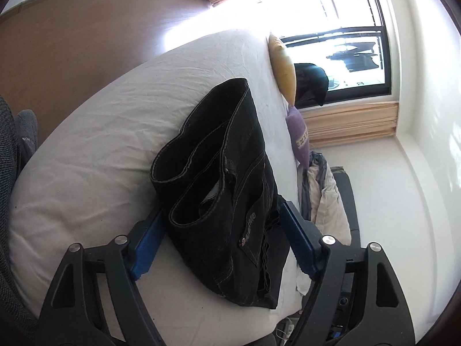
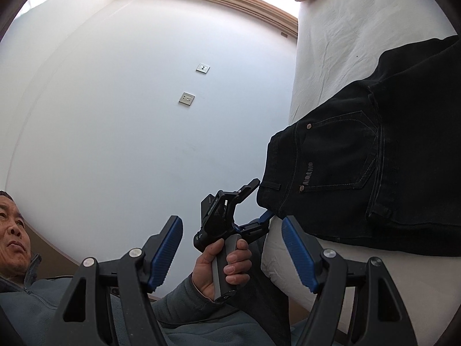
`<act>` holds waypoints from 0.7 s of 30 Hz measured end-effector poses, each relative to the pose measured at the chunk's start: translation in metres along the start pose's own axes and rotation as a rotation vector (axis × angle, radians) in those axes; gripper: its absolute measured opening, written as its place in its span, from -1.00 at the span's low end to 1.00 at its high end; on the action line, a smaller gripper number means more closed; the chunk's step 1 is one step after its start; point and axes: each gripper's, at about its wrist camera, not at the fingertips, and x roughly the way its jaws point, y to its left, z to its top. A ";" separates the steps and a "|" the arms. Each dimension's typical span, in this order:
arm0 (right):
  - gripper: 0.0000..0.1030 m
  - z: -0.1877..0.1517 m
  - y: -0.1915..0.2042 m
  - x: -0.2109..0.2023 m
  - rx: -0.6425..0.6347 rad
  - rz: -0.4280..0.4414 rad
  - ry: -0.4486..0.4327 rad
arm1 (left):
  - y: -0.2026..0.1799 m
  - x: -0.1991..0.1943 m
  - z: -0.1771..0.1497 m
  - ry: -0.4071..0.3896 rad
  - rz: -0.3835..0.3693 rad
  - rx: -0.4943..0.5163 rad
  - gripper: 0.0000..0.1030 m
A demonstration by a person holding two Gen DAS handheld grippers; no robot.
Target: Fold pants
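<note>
The black pants (image 1: 230, 190) lie folded on the bed (image 1: 86, 173). The left tool (image 1: 222, 248) straddles them, spread; the right tool (image 2: 233, 253) hangs released. Heavy, limp denim: grip the thick waistband.

The pants (image 1: 224, 178) are thick, dark, rough cloth with pale stitching, lying on a soft, wrinkly white bed sheet (image 1: 95, 150).

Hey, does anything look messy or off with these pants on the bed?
Slightly. The folded pants sit at the bed's edge, waistband corner overhanging, leg hems uneven. Both grippers are open.
</note>
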 end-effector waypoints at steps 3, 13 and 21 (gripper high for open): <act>0.45 -0.001 -0.005 0.000 0.008 0.011 0.000 | 0.012 0.006 0.005 -0.008 -0.004 -0.058 -0.23; 0.45 0.010 -0.033 -0.013 0.052 0.003 -0.048 | 0.021 0.015 0.015 -0.005 -0.011 -0.093 -0.73; 0.45 0.038 -0.079 -0.022 0.143 -0.197 -0.074 | -0.037 0.005 0.013 -0.010 0.020 0.080 -0.77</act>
